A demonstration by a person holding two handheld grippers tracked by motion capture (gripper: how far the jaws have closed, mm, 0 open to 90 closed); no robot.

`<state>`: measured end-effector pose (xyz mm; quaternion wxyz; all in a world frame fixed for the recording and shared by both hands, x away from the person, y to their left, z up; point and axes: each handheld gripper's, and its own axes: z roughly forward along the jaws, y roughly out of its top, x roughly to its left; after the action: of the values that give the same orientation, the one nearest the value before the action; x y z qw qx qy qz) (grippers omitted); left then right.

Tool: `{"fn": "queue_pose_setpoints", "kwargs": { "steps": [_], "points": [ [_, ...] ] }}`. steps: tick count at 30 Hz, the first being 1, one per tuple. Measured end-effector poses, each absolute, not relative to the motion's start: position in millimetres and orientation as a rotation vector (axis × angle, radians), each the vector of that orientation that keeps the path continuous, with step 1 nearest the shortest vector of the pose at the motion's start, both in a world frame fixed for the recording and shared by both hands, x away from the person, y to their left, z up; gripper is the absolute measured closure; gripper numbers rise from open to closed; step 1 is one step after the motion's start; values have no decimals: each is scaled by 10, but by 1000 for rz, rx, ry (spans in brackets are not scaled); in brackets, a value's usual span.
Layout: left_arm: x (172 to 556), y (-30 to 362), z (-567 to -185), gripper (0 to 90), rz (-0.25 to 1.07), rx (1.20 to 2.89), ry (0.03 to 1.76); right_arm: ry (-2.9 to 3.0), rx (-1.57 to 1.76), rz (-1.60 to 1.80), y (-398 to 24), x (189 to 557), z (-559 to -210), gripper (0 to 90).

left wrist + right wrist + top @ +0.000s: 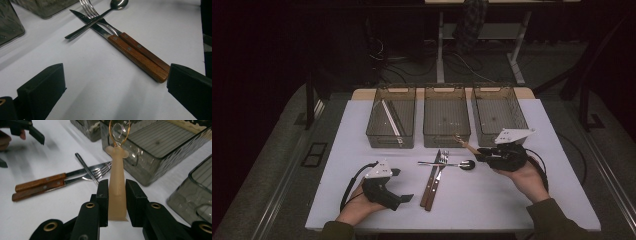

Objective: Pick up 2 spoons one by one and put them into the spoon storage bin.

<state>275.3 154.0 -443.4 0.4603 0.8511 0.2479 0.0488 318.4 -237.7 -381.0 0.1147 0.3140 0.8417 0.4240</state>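
I've got the right gripper (117, 192) clamped on the pale handle of a small utensil (117, 182) with a wire loop at its tip. Its long axis runs straight out from the jaws, pointing up toward the middle bin (446, 122), and it hangs just off that bin's near right corner, clear of the worktop (362, 190). Right hand is clearly the nearer one. My left gripper (404, 198) rests down-left of that bin, jaws apart, nothing between them. Below the bin lie a knife (430, 182) and fork (438, 180) side by side, a spoon (452, 164) across them. The left bin (391, 122) holds a long pale stick (390, 119); the middle and right bin (499, 117) look empty. I judge a bin is next.
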Motion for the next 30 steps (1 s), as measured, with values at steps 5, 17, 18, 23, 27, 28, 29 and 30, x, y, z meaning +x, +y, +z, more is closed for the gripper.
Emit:
{"fn": "queue_pose_setpoints", "kwargs": {
  "steps": [5, 17, 18, 23, 27, 28, 29, 30],
  "points": [
    [2747, 1529, -4433, 3, 116, 2091, 608, 2439, 940, 1260, -2314, 3279, -3792, 734],
    [2742, 1517, -4430, 3, 116, 2093, 604, 2373, 997, 1307, -2170, 3512, -3744, 734],
    [2741, 1517, -4430, 3, 116, 2090, 607, 2369, 1003, 1310, -2160, 3538, -3740, 734],
    [2742, 1515, -4429, 3, 113, 2089, 605, 2359, 1030, 1298, -2084, 3674, -3697, 734],
    [2740, 1511, -4426, 3, 113, 2085, 602, 2356, 1040, 1269, -2017, 3797, -3650, 734],
    [2739, 1512, -4424, 3, 113, 2084, 601, 2358, 1046, 1257, -2002, 3832, -3642, 733],
    [2739, 1512, -4424, 3, 114, 2084, 600, 2359, 1052, 1247, -1988, 3869, -3636, 733],
    [2738, 1513, -4423, 3, 114, 2083, 600, 2359, 1060, 1239, -1976, 3904, -3633, 733]
  ]
}}
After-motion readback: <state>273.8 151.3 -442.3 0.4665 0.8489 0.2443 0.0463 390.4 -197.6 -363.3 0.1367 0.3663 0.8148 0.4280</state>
